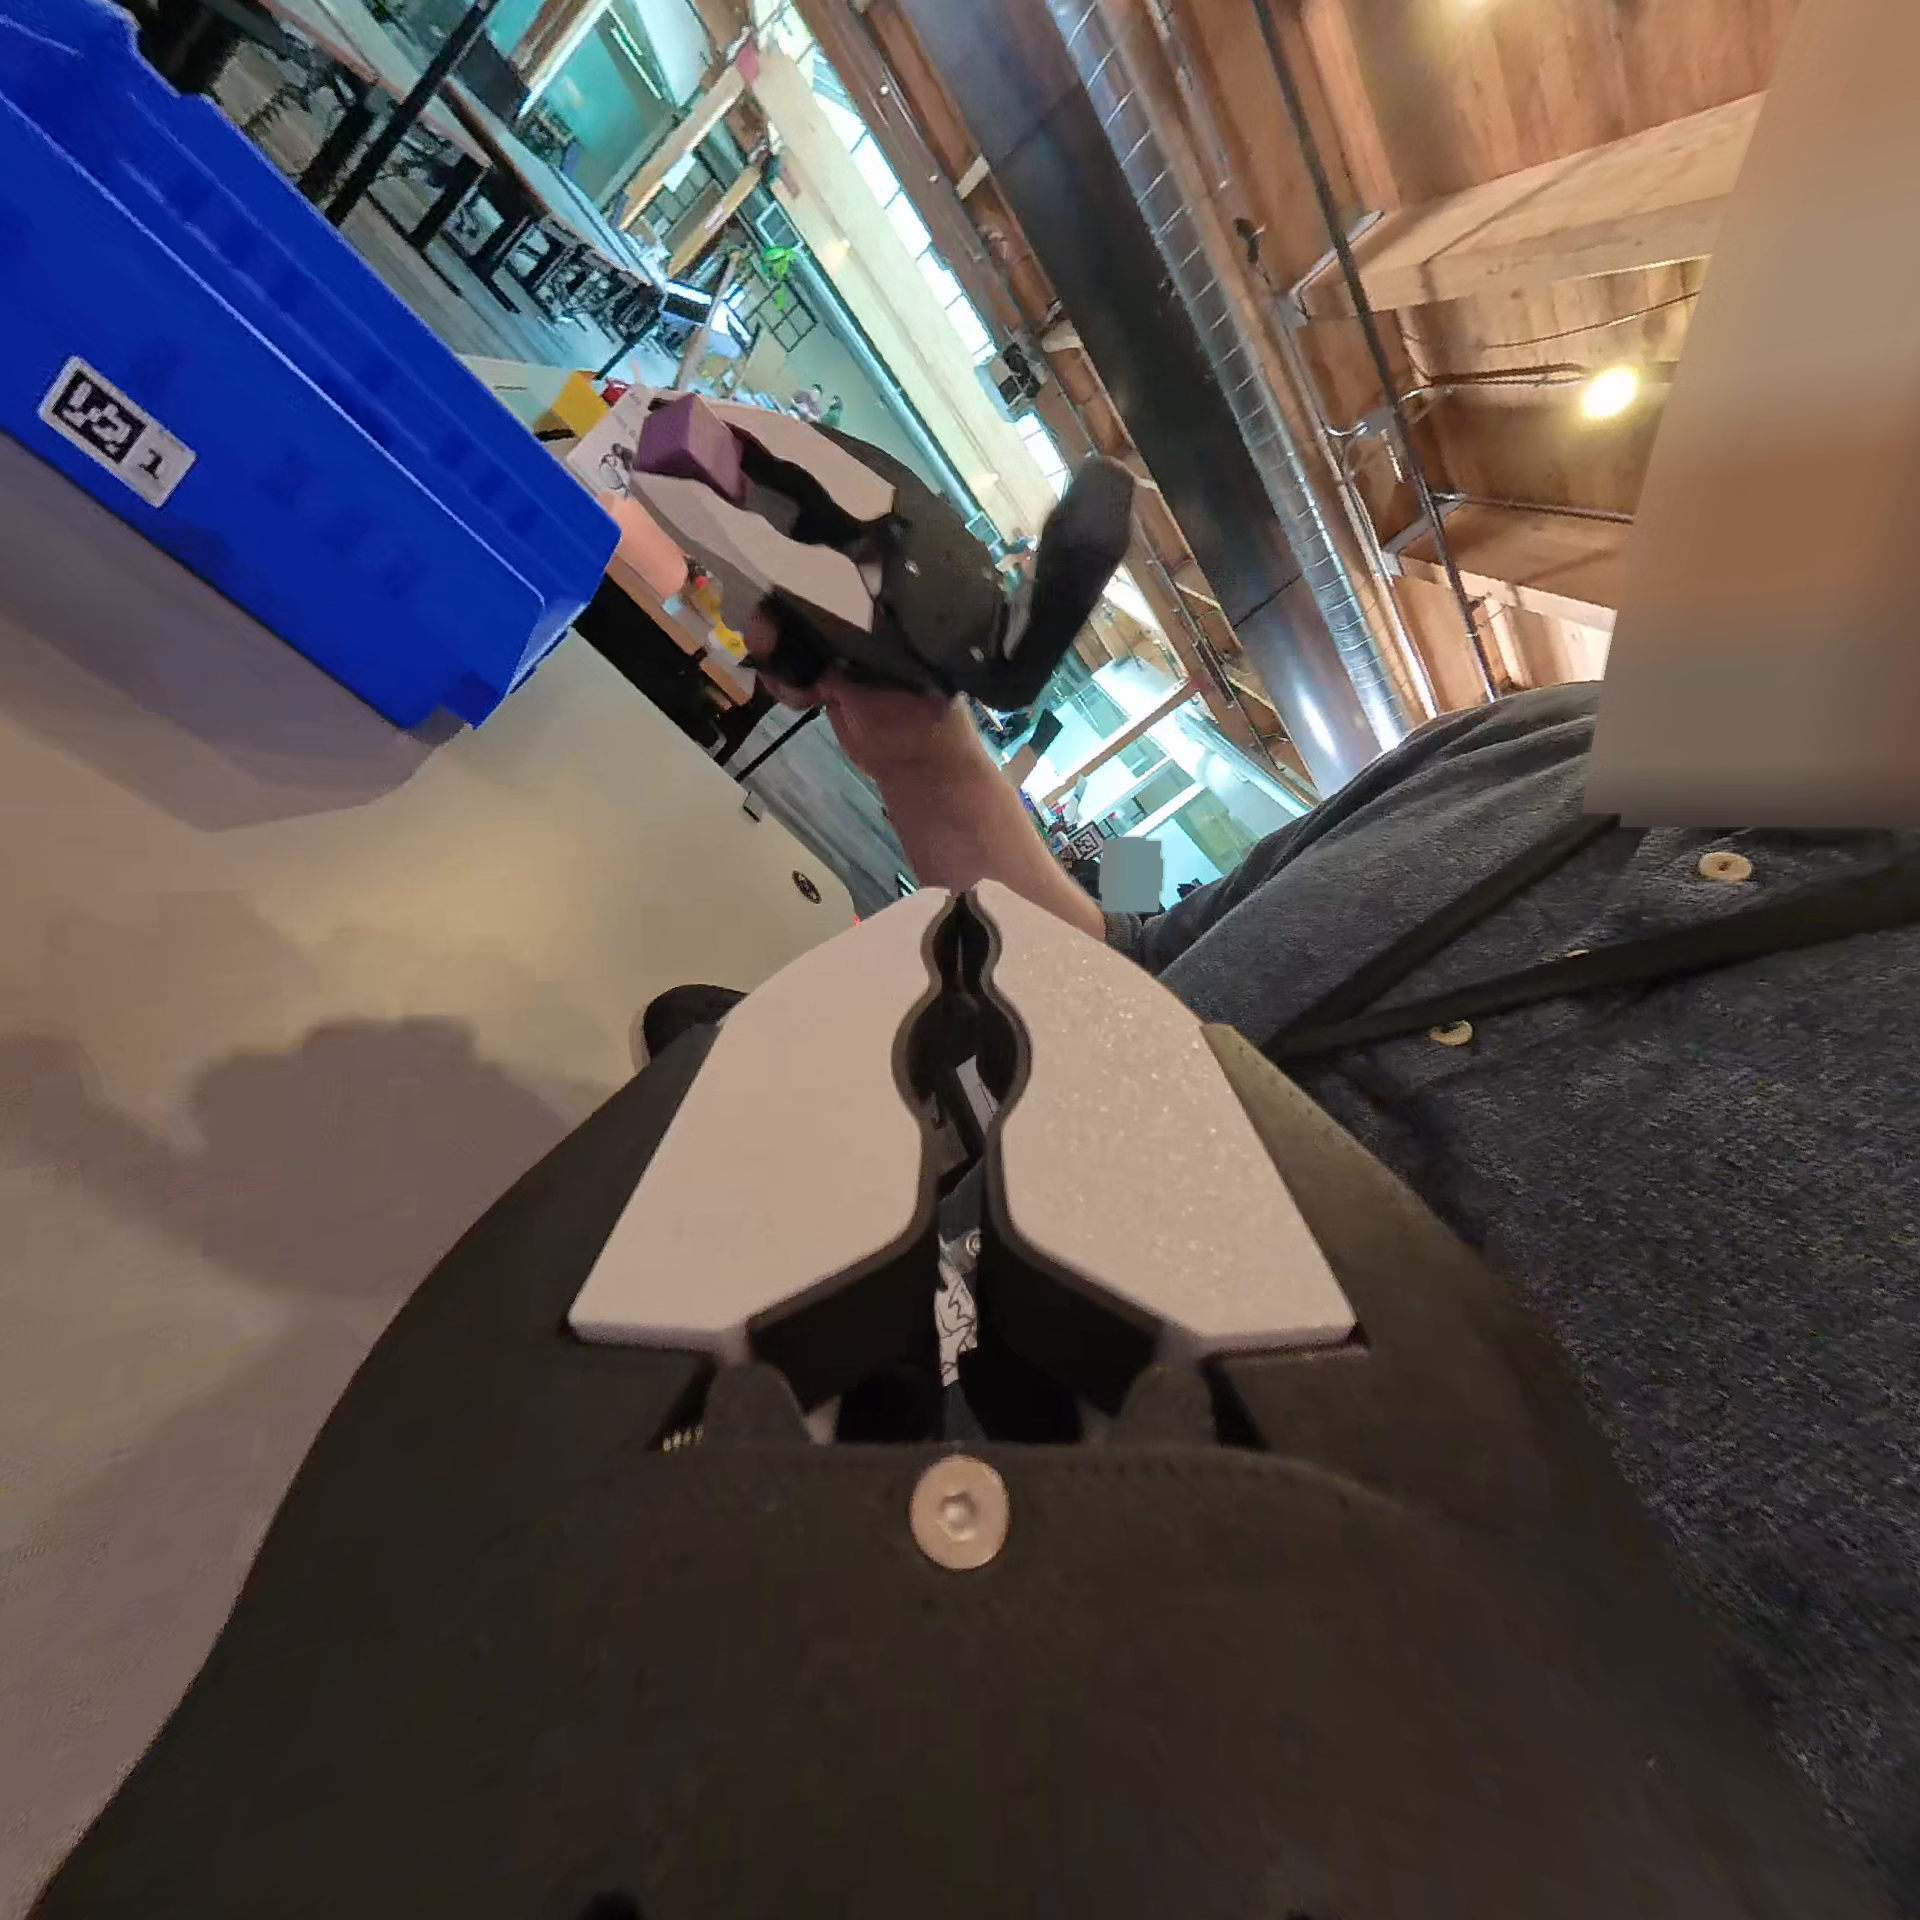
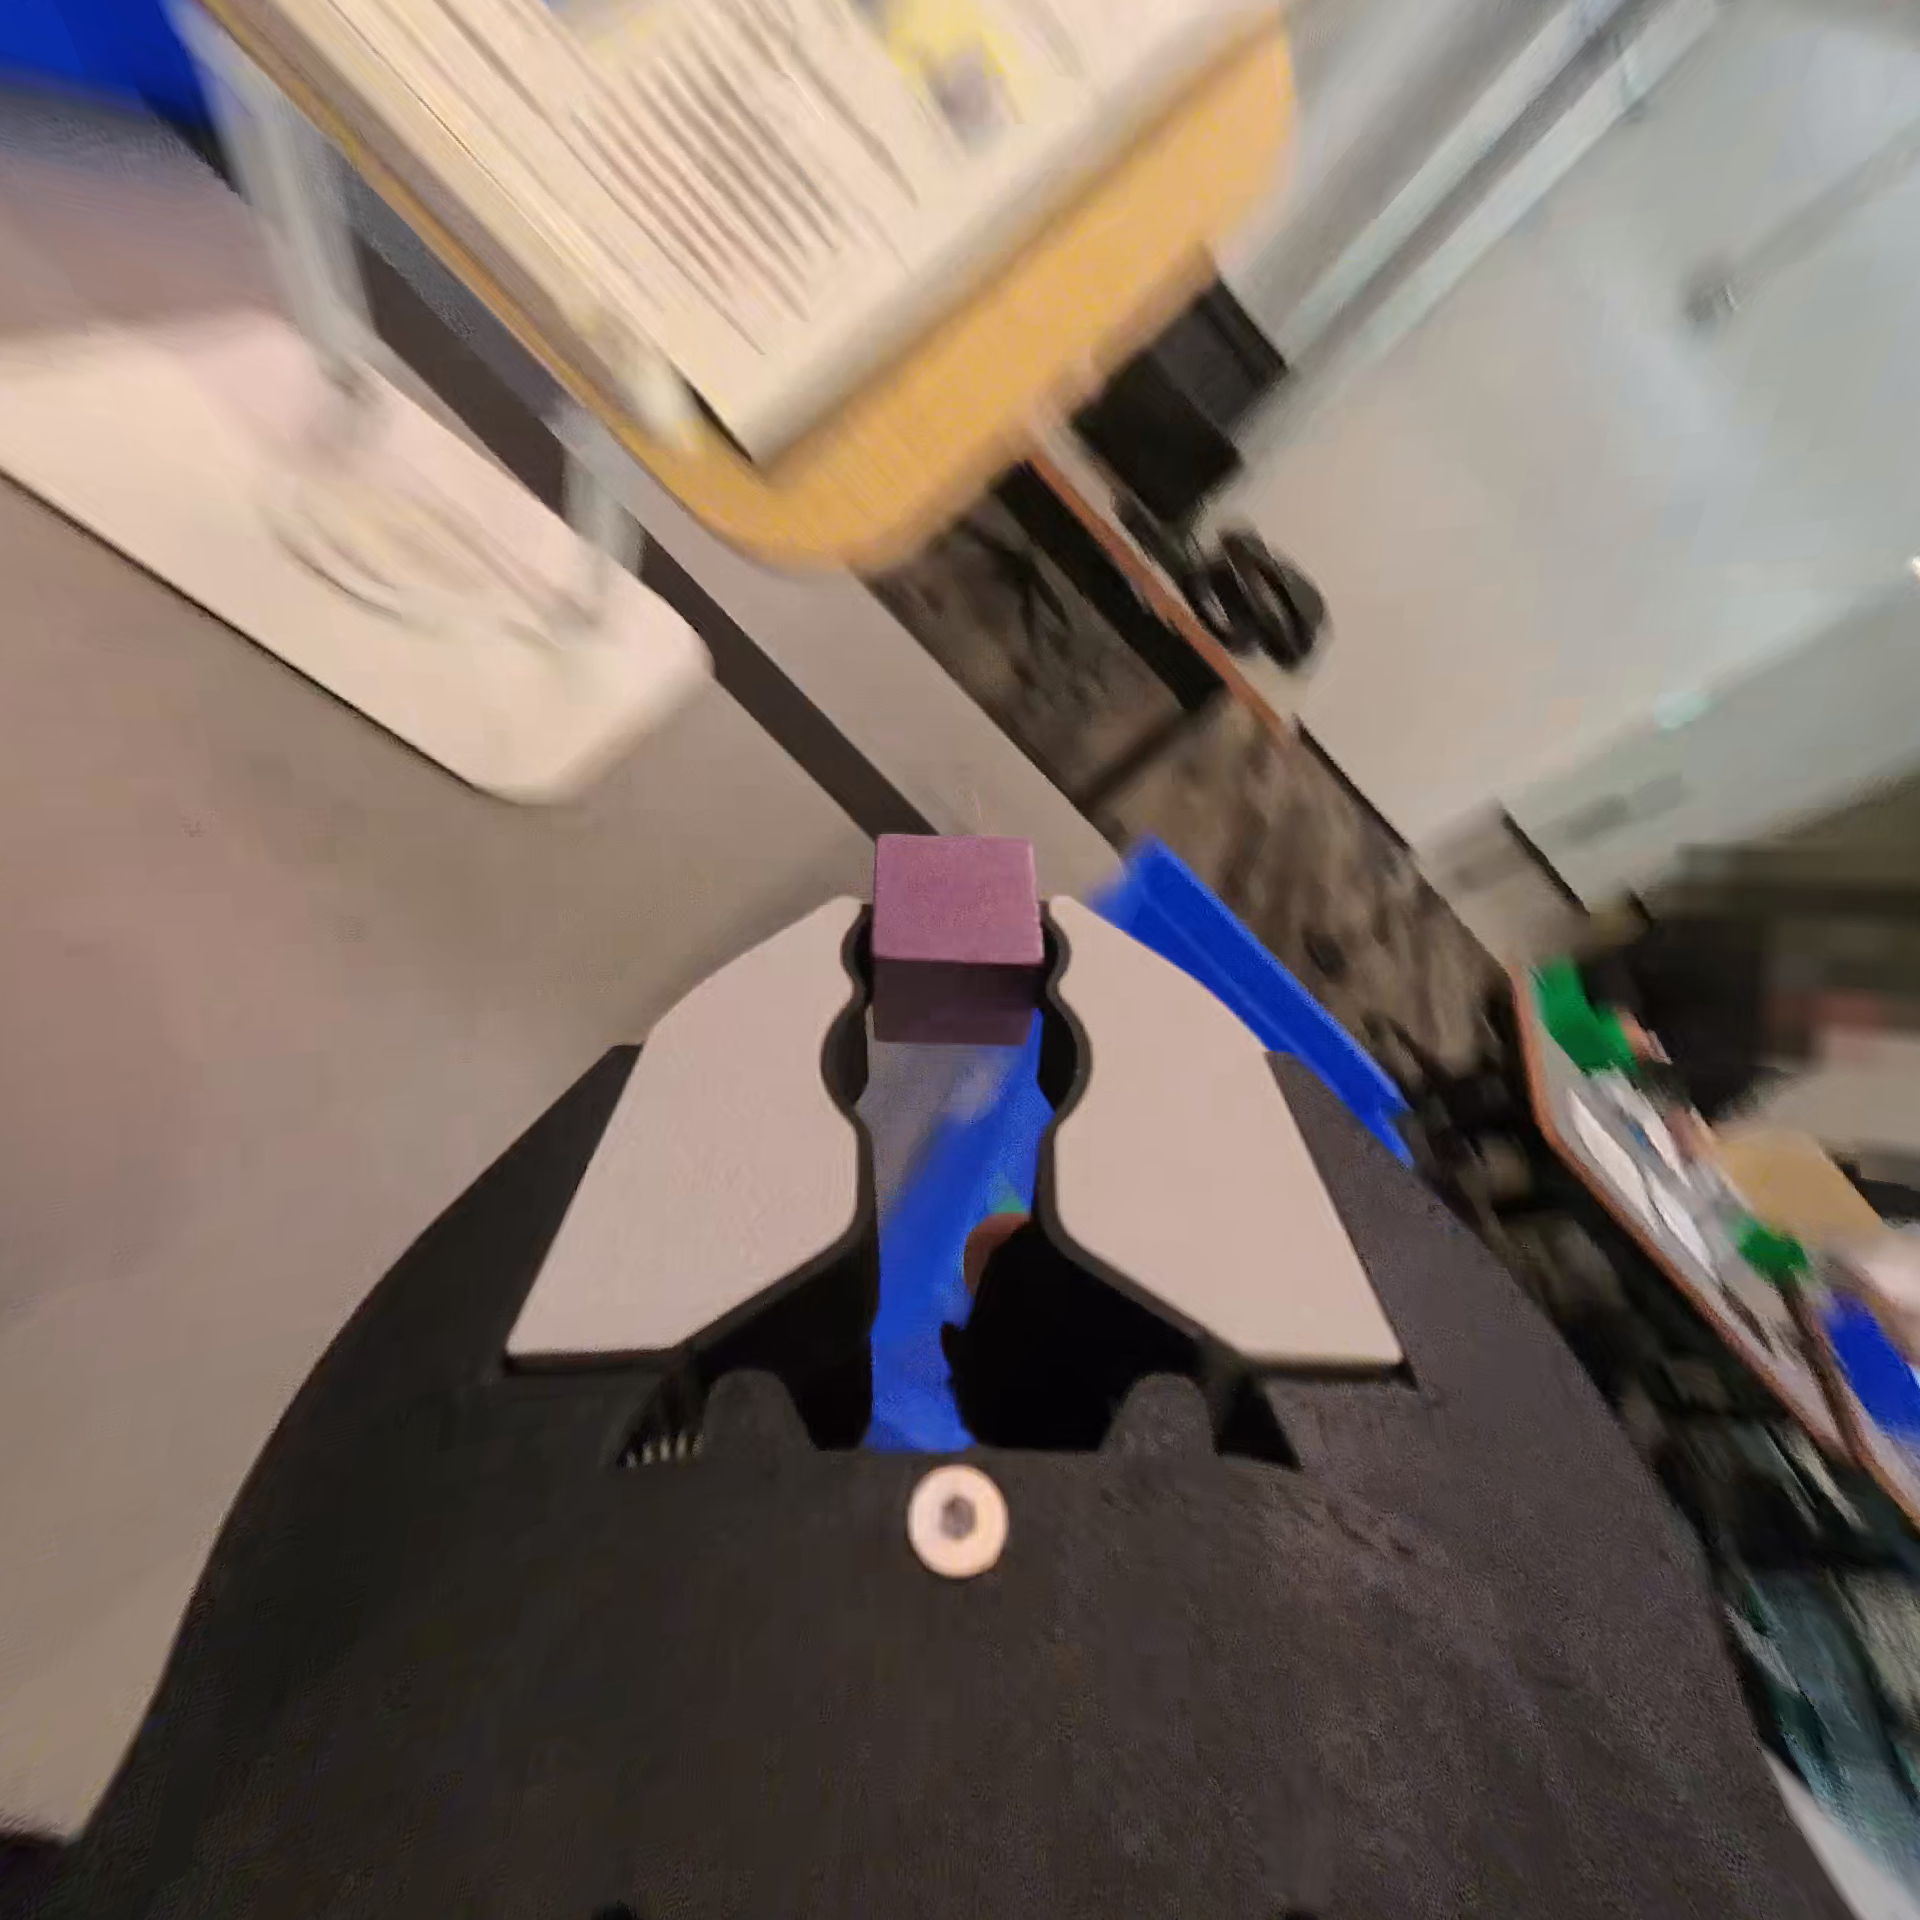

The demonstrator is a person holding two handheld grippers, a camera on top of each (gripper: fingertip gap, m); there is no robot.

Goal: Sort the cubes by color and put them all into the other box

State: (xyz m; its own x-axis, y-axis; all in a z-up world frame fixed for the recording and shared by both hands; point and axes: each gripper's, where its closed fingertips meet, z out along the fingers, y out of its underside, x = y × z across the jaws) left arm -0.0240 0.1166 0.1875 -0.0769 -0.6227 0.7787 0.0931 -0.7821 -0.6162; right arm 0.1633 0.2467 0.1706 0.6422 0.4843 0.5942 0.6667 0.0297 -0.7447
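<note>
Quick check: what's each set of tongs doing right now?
Left tongs: closed, nothing between them.
Right tongs: closed on a purple cube, held at the tips.

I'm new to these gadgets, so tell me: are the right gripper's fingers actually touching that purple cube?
Touching. In the right wrist view both fingertips press the purple cube's sides, no gap showing.

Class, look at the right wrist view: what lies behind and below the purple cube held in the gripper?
Behind the purple cube clamped in the right gripper is pale tabletop; below it, a blurred blue box. The box's contents are hidden.
</note>
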